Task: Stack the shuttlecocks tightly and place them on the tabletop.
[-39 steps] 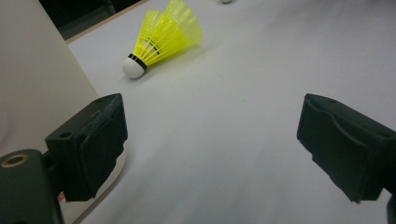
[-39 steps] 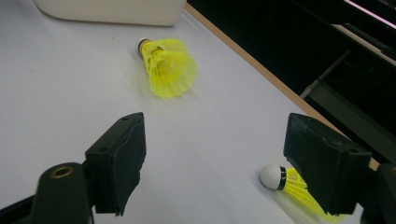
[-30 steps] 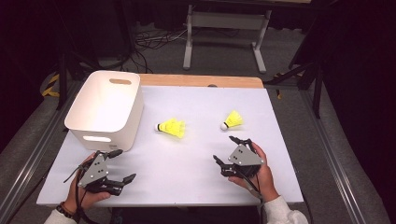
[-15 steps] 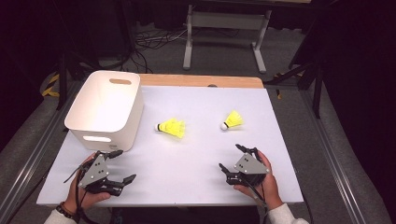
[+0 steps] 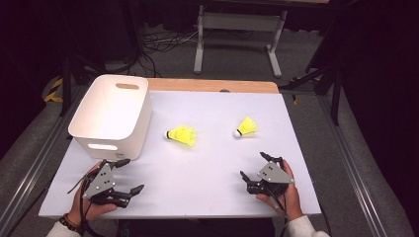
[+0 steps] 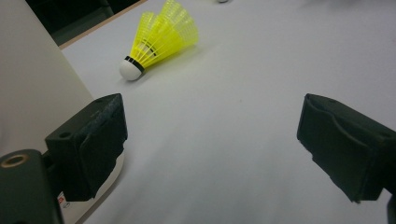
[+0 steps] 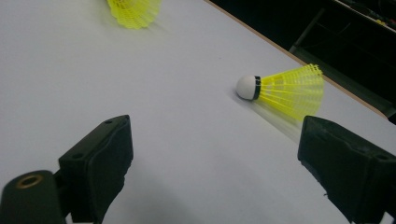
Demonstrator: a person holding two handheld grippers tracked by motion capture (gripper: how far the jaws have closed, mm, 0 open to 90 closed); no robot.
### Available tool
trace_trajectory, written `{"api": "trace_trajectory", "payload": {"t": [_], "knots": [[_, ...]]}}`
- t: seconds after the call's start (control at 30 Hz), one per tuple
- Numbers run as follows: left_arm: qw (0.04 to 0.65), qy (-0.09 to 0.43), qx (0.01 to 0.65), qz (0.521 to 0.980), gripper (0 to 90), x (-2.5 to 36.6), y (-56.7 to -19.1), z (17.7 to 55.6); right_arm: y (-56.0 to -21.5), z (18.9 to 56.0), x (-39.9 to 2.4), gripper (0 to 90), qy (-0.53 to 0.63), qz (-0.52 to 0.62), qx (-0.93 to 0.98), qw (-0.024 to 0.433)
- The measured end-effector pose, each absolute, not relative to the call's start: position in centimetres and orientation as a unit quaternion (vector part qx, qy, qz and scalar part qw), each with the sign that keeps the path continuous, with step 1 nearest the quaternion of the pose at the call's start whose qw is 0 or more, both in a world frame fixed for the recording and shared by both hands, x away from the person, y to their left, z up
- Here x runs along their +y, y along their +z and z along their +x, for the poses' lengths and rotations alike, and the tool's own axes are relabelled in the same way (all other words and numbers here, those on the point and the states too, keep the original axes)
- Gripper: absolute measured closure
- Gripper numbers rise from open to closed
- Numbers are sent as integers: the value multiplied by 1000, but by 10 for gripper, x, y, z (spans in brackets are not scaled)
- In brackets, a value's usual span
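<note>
I held my right gripper (image 5: 253, 170) low over the near right of the tabletop (image 5: 217, 168), its jaws spread wide with nothing between them; they had just been opening further. My left gripper (image 5: 129, 175) sat near the front left corner, just in front of the white bin (image 5: 111, 116), jaws likewise parted and empty.

The nearer shuttlecock (image 7: 285, 91) lay on its side ahead of my right jaws, white cork tip toward the middle of the tabletop, yellow skirt flaring toward the far edge. A second shuttlecock (image 5: 182, 135) lay closer to the bin, well apart from the first.

I judged both to be featherlight, with a thin plastic skirt that would buckle under a hard squeeze and roll away at a nudge. The firm rounded cork, or the narrow neck just behind its black band, looked the safest place to pinch, gently.
</note>
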State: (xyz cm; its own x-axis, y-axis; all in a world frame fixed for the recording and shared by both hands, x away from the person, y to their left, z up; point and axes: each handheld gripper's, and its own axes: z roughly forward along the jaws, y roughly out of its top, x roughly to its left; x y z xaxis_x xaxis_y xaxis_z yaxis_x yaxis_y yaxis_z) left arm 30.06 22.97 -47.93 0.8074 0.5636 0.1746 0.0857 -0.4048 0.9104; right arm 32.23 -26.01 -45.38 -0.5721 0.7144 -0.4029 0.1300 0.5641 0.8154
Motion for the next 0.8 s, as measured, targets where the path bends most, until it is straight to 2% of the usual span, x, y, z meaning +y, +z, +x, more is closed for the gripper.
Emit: {"api": "trace_trajectory", "payload": {"t": [0.6,0.8], "knots": [[503,235,204,806,98,229,-480,301,-456,349,-275,102,378,299,783,393],[499,231,200,811,99,228,-481,302,-451,365,-282,98,386,309,782,379]]}}
